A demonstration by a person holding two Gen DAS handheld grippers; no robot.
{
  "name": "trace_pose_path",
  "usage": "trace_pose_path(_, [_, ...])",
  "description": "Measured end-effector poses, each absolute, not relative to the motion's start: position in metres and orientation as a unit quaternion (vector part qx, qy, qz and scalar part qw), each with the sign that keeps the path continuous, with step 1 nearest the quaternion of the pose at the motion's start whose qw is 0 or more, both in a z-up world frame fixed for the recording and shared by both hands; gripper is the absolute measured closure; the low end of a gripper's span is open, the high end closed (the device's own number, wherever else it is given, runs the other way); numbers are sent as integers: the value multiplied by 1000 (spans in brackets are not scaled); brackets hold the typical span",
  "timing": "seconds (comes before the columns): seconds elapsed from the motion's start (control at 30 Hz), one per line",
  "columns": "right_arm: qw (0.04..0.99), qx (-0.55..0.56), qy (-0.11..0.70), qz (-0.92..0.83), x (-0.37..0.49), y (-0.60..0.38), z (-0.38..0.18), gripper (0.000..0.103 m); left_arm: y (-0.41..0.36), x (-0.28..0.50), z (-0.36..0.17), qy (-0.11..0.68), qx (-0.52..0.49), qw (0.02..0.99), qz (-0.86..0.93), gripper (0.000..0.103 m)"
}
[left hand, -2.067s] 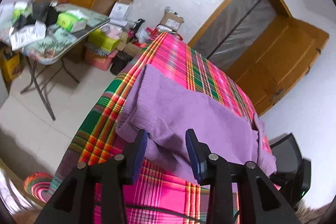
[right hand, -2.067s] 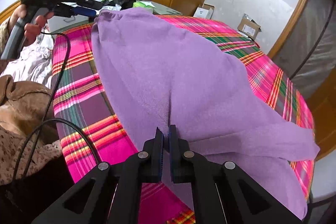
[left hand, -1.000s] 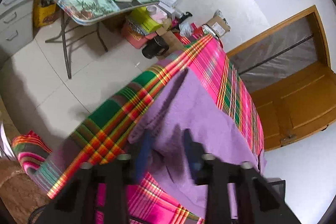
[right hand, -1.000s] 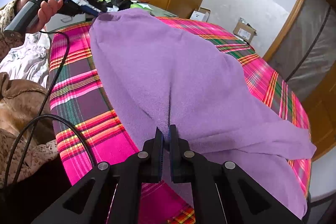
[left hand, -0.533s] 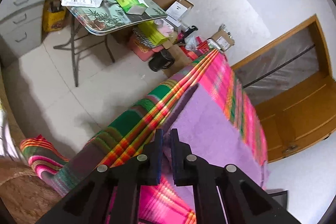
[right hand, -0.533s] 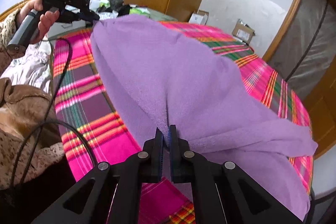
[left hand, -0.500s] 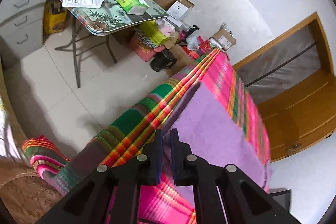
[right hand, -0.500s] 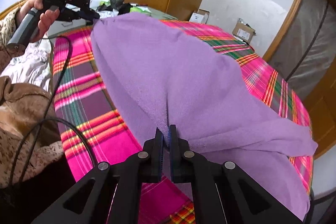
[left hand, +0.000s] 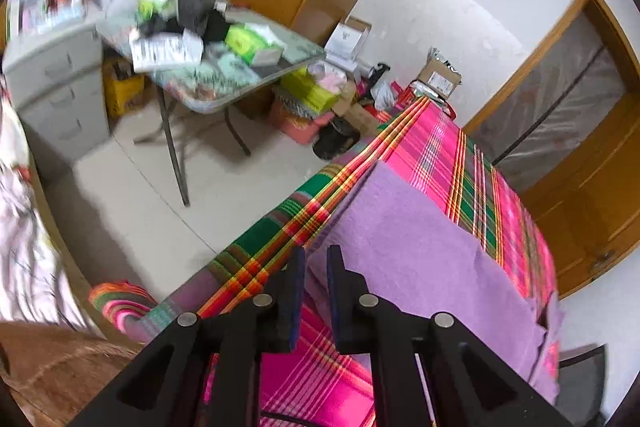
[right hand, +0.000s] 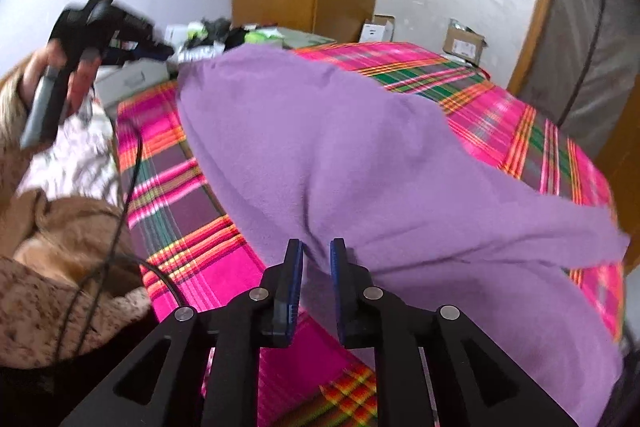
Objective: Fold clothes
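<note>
A pink plaid cloth [right hand: 224, 267] is seen covering the table, with a purple fleece garment [right hand: 340, 155] being spread across it. One garment edge is being gripped between the closed left tongs [left hand: 316, 267] at the table's side. A bunched fold at the near edge is being pinched by the right tongs [right hand: 316, 259]. A person's hand [right hand: 60, 83] is being shown grasping the left handle, blurred.

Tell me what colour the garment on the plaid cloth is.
Plain purple garment, clearest in the right wrist view.
</note>
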State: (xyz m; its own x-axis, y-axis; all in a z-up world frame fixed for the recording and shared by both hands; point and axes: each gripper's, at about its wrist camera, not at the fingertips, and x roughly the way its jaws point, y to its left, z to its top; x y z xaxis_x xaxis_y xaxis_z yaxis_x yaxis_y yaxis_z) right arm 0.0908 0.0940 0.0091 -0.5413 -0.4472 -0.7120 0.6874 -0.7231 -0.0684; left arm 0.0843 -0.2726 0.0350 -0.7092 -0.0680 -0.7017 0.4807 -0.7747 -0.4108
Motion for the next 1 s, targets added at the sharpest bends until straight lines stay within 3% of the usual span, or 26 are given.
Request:
trace_pose_path(0.13, [292,359,118,-879,78,131,16,86,-241,86,51,259,334,131,-897,81])
trace_pose_path(0.37, [190,367,69,-908,59,210,27,85,-187,90,71,227,293,87,-925,73])
trace_pose_path(0.6, [129,376,14,-917,26,282,43,77,-106,65,70,149,320,-21,-935,72])
trace_pose_path(0.67, [119,388,-9,-914,10,298,43,69,-79,55,67,124,329,-56,-934,72])
trace_pose_path(1.0, [115,405,-3,-907,-57,300,43,67,8,25,52,38,372,-145,-916,71])
